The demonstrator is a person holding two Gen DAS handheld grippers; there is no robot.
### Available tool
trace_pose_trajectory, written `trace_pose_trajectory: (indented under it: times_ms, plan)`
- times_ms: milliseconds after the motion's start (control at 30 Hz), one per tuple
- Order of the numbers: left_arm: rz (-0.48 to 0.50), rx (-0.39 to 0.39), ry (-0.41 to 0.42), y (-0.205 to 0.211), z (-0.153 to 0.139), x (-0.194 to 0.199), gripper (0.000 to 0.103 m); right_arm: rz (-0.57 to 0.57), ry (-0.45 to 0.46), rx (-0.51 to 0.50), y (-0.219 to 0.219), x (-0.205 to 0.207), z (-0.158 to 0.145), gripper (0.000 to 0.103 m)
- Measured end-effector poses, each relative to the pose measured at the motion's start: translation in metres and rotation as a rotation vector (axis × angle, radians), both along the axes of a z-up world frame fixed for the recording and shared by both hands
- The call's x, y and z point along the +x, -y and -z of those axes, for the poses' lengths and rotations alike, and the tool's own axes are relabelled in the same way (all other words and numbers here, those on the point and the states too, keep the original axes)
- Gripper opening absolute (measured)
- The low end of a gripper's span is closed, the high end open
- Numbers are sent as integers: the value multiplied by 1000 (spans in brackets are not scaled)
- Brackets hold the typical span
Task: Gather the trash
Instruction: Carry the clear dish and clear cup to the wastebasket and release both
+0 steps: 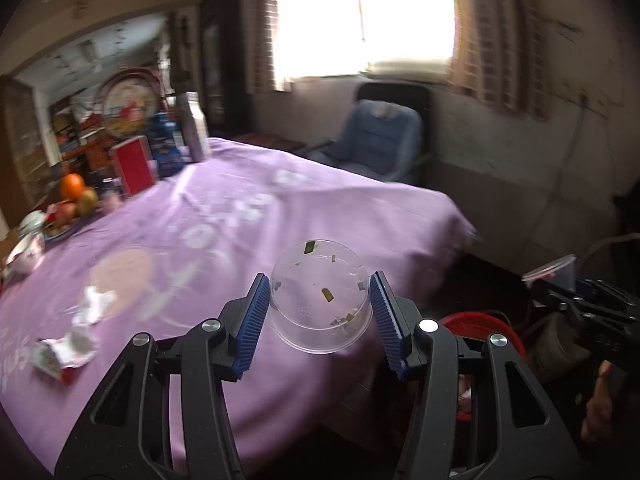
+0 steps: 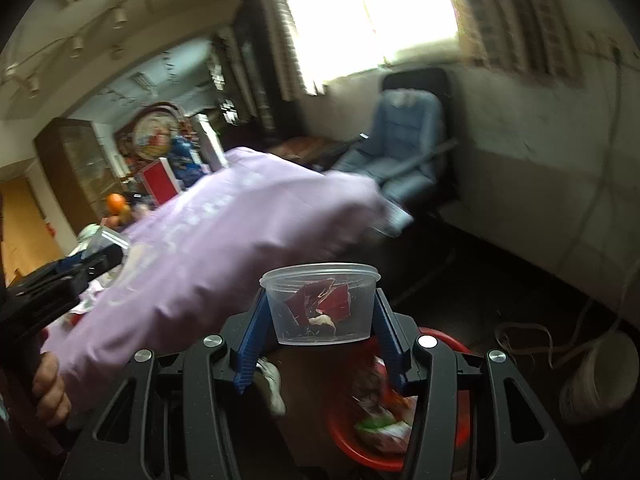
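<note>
My left gripper [image 1: 318, 298] is shut on a clear plastic cup [image 1: 320, 296], tipped with its mouth toward the camera, bits of green scraps stuck inside, held above the table's near right edge. My right gripper [image 2: 318, 312] is shut on a clear lidded plastic container [image 2: 320, 300] holding dark red scraps, held upright above a red trash bin [image 2: 360, 432] with wrappers inside. The bin's rim also shows in the left wrist view [image 1: 476, 320]. Crumpled white wrappers [image 1: 76, 332] lie on the purple tablecloth [image 1: 240, 220] at the left.
The table's far left holds fruit [image 1: 74, 196], a red box [image 1: 134, 164], a bottle [image 1: 194, 126] and blue packets. A blue armchair [image 1: 376, 140] stands by the window wall. Cables and a pale bucket [image 2: 600, 376] lie on the dark floor at the right.
</note>
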State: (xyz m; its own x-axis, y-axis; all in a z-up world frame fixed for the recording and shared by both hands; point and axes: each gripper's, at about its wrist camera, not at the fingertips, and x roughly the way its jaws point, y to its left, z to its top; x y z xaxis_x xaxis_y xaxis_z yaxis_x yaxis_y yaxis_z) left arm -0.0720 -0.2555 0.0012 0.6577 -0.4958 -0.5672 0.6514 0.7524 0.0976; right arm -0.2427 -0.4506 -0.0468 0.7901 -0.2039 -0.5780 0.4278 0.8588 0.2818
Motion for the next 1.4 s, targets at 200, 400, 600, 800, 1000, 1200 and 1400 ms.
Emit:
trace_pose_trajectory:
  times_ms: [200, 400, 600, 800, 1000, 1200, 1400]
  plan:
    - [117, 59, -64, 40, 25, -15, 52, 51, -82, 47, 23, -4, 41, 51]
    - [197, 103, -134, 68, 47, -20, 52, 99, -142, 104, 44, -4, 71, 72]
    - [302, 145, -159, 101, 64, -32, 52, 202, -79, 139, 69, -27, 67, 72]
    - [415, 188, -202, 141, 82, -47, 52, 262, -24, 226, 94, -52, 71, 74]
    - [488, 240, -268, 173, 100, -51, 54, 281, -34, 215, 97, -56, 72, 74]
    - [473, 257, -299, 171, 106, -47, 85, 273, -25, 211, 93, -55, 67, 74]
    - [433, 216, -290, 152, 86, -34, 90, 242, -18, 197, 82, -49, 58, 74]
